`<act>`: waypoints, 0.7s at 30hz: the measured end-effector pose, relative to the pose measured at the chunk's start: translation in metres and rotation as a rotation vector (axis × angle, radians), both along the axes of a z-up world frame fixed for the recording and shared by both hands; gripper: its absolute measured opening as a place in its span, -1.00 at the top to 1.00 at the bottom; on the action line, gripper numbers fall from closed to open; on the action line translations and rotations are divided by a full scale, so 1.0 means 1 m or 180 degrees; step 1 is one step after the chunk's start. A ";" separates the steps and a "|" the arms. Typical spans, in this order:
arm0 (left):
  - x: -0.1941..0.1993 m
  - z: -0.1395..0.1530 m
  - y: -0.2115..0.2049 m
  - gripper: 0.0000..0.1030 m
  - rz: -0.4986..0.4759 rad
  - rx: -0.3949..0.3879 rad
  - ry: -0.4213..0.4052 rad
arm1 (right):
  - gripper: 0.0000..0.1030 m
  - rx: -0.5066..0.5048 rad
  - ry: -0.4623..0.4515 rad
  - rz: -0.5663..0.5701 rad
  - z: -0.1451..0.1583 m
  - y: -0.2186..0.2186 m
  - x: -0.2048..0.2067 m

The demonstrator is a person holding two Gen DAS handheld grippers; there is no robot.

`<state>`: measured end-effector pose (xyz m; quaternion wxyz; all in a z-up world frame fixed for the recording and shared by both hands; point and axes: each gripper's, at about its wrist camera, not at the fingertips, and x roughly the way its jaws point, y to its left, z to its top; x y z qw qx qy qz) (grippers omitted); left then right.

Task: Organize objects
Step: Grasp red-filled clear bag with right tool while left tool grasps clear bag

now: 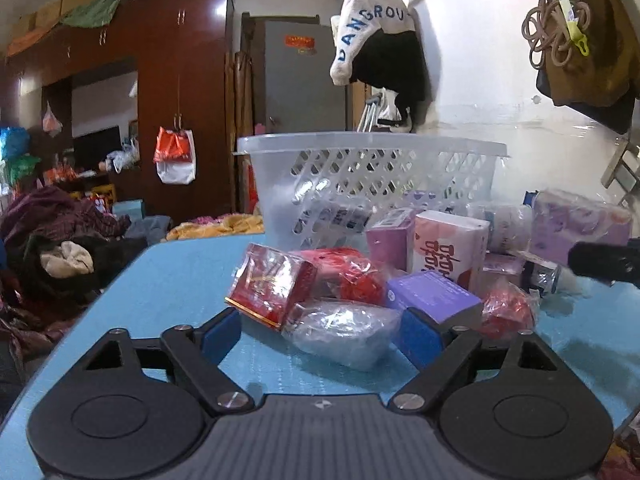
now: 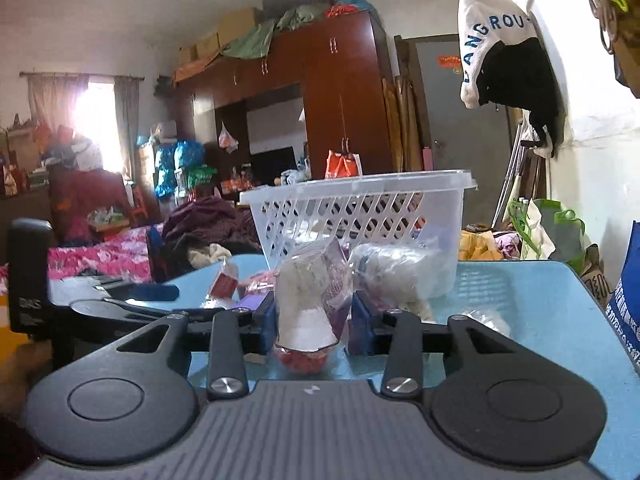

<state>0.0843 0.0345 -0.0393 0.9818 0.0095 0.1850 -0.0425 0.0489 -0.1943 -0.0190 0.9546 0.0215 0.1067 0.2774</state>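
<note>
the right tongs [image 2: 313, 322] were clenched on a purple-and-white packet [image 2: 310, 300], lifted above the blue desk [image 2: 532, 304]. the left tongs [image 1: 322, 330] stood released, a clear-wrapped packet [image 1: 344, 334] lying between their pads. at 12 o'clock the white basket [image 1: 372, 176] sat behind a red box [image 1: 266, 284] and purple box [image 1: 432, 292]

Blue table [image 1: 168, 280] under basket [image 1: 360, 168], packets [image 1: 340, 332].
</note>
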 end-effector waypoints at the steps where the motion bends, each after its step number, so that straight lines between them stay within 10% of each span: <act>1: 0.001 0.000 -0.001 -0.60 0.0005 0.0014 0.0016 | 0.18 0.0013 -0.0012 -0.0008 0.000 -0.001 0.000; 21: 0.010 -0.001 -0.016 -0.30 -0.0107 0.0287 0.0190 | 0.16 0.0073 0.0027 0.0043 -0.001 -0.005 0.006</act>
